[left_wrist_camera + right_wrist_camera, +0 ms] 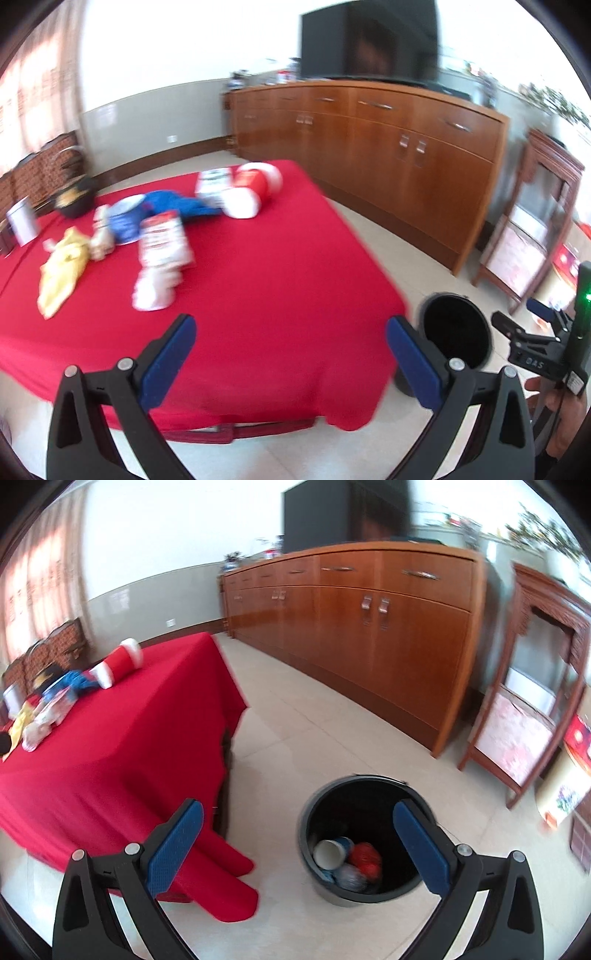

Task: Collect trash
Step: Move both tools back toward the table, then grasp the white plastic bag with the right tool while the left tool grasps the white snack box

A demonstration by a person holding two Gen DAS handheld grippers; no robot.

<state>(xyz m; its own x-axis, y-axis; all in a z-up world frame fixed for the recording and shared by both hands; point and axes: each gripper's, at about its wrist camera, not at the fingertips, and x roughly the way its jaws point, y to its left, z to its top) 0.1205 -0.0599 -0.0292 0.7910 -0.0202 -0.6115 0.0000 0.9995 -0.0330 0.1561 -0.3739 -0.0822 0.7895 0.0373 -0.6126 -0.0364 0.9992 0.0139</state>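
Note:
Trash lies on the red-clothed table [258, 277]: a white and red crumpled packet [160, 251], a yellow wrapper [61, 269], a blue bag [173, 205], a red and white cup [255, 184] and a white box [212, 184]. My left gripper [291, 358] hovers open over the table's near edge, nothing between its fingers. A black bin [364, 840] stands on the floor by the table corner, holding a paper cup [330, 853] and red and silvery crumpled trash [365, 858]. My right gripper [299, 843] is open above the bin, empty. In the left wrist view the right gripper [532, 325] shows beside the bin [456, 338].
A long wooden sideboard [369, 140] with a dark TV [369, 40] lines the far wall. A wooden display cabinet [532, 686] stands at right. A dark bowl [74, 199] and a metal tin [24, 221] sit at the table's far left. Pale tiled floor [314, 731] lies between table and sideboard.

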